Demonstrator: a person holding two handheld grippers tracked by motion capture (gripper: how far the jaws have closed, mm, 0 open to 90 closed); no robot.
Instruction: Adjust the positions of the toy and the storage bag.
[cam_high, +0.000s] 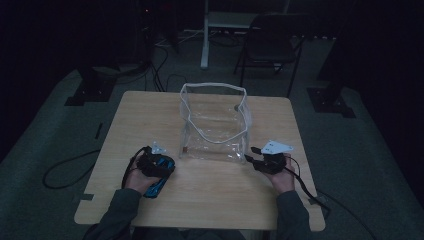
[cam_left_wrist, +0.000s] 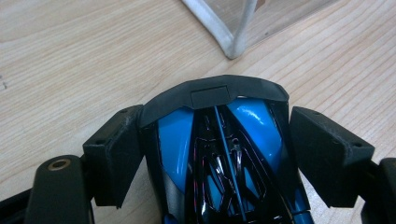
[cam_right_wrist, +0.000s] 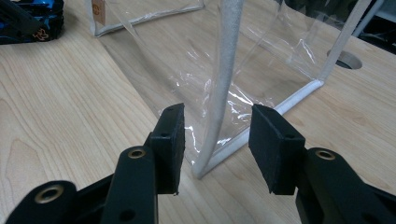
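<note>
With the blue toy car (cam_left_wrist: 219, 158) clamped in the left gripper (cam_high: 152, 165) beside the clear bag (cam_high: 215, 125), the open right gripper (cam_right_wrist: 217, 140) best closed squarely on the bag's white corner seam (cam_right_wrist: 224, 70), steadying it.

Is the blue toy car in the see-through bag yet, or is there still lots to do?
Not yet. The clear bag already stands open on the table. The left claw has its pads on both sides of the blue toy car, which sits on the wood. The right claw is open around the bag's white corner edge. Probably left: lifting the car in.
</note>
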